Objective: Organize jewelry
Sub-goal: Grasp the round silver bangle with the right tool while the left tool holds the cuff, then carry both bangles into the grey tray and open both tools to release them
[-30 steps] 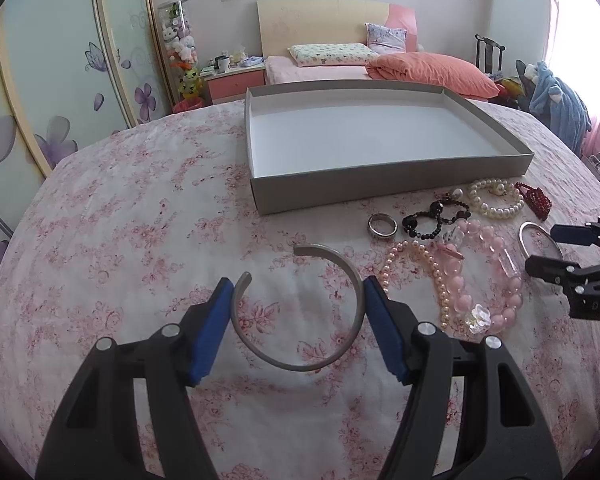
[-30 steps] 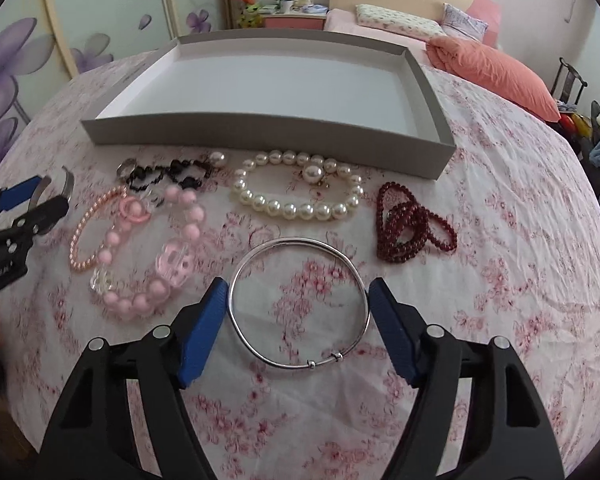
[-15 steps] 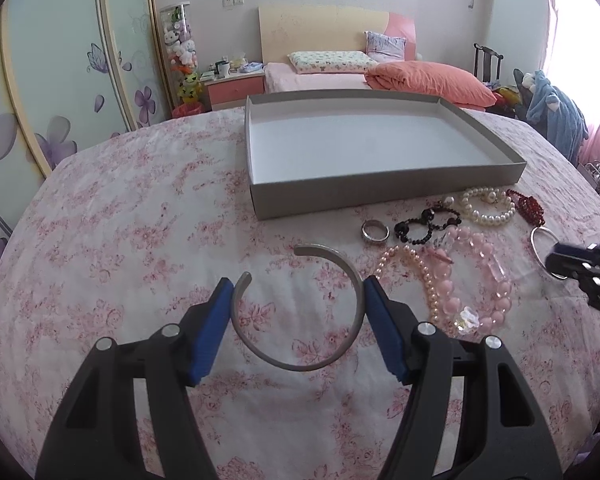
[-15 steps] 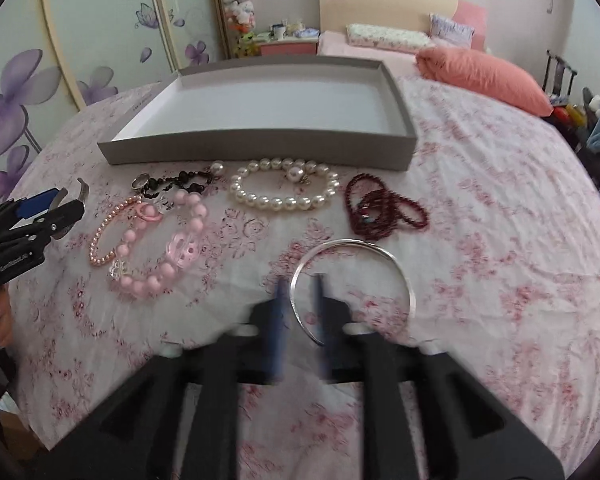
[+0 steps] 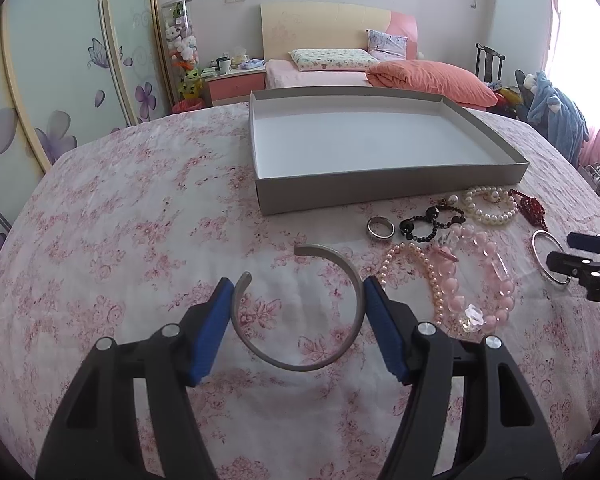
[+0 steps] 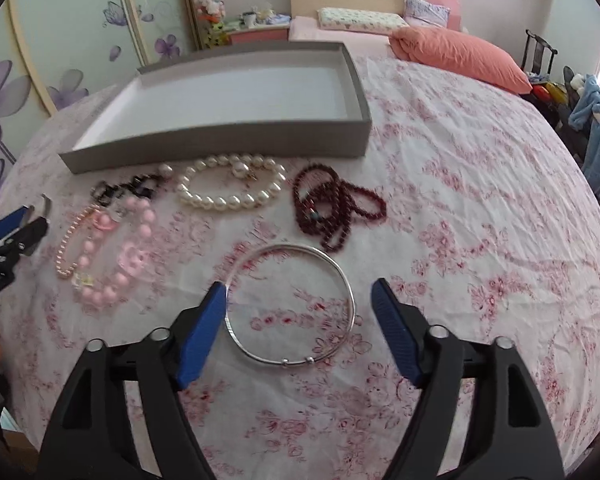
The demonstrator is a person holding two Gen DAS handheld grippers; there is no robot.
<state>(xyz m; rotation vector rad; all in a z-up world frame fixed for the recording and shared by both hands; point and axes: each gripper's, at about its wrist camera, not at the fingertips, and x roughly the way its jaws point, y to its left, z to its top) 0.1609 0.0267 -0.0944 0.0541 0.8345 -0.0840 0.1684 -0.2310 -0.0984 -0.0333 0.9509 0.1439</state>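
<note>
My left gripper has its blue pads against both sides of an open grey cuff bangle that lies on the floral cloth. My right gripper is open around a thin silver bangle; the left pad touches its rim and the right pad stands clear. An empty grey tray stands behind the jewelry. A silver ring, black beads, pink bead bracelets, a white pearl bracelet and dark red beads lie before it.
The round table carries a pink floral cloth. Behind it stand a bed with an orange pillow, a nightstand and flowered wardrobe doors. A blue plush and a chair are at the right.
My right gripper shut briefly half a second ago and now stands open again around the silver bangle, which has shifted left. My left gripper has stayed on the cuff bangle.
</note>
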